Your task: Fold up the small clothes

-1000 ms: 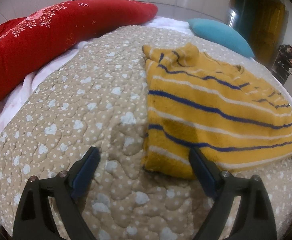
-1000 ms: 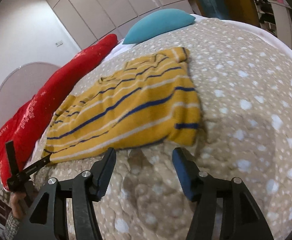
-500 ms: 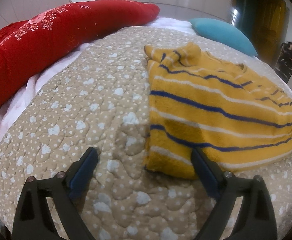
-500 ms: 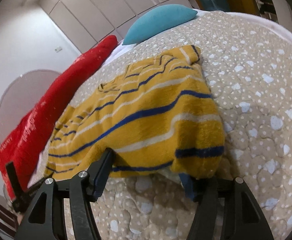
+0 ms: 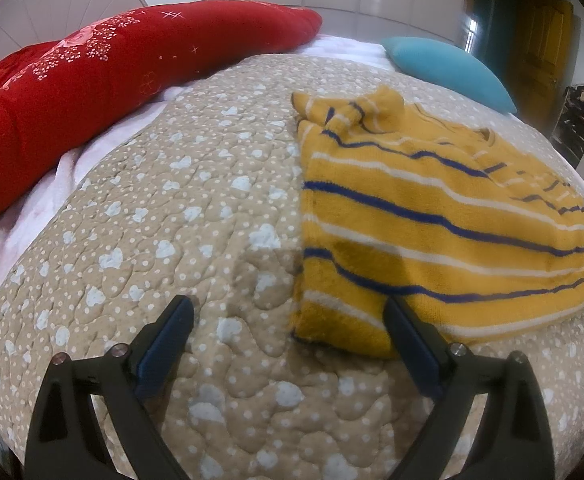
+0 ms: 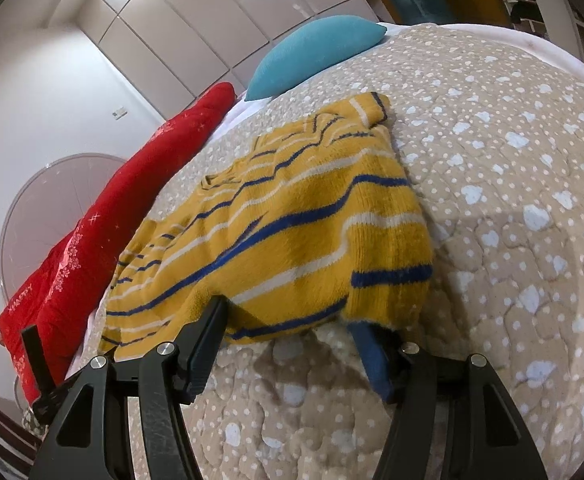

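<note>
A yellow sweater (image 5: 432,220) with blue and white stripes lies flat on the beige quilt (image 5: 179,208). My left gripper (image 5: 287,312) stands open just above the quilt. The sweater's near left corner lies between its fingers, close to the right finger (image 5: 402,322), and is not pinched. In the right wrist view the sweater (image 6: 292,232) fills the middle. My right gripper (image 6: 287,322) is open wide at the near right hem, and the hem drapes over both fingertips and hides them. The pads do not press on the cloth.
A long red pillow (image 5: 91,76) runs along the far left of the bed, and a teal pillow (image 5: 448,68) lies at the far end. White wardrobe doors (image 6: 211,32) stand behind. The bed's right edge curves away beside the sweater (image 6: 552,52).
The right gripper has moved forward from the bare quilt up to the sweater's hem, which now covers its fingertips. The left gripper has stayed where it was.
</note>
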Tool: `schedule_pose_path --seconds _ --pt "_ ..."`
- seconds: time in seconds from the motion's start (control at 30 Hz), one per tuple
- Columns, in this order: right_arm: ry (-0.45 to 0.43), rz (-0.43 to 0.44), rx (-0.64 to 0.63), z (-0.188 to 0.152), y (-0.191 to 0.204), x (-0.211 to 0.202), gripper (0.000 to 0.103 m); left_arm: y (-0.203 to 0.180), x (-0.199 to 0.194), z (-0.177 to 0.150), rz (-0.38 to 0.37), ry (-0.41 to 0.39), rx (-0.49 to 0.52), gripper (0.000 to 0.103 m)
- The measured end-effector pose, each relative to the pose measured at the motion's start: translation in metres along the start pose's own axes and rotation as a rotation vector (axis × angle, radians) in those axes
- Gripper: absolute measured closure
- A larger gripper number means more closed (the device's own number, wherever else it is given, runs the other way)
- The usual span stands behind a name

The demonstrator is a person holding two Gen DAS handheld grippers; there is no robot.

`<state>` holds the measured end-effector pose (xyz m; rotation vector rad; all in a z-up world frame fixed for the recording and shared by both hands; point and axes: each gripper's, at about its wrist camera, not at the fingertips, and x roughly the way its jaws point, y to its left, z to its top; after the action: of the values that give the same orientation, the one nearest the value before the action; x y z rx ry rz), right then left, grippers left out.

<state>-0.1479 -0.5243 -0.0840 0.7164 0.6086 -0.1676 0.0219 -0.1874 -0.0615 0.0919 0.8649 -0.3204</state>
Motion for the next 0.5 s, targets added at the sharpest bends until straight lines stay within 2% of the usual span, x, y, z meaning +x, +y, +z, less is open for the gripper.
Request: schedule_pose_path --seconds 0.5 --pt "-0.020 -0.038 -0.040 -0.031 0.006 -0.021 0.037 0.000 0.000 0.000 -0.001 -0.001 0.001 0.007"
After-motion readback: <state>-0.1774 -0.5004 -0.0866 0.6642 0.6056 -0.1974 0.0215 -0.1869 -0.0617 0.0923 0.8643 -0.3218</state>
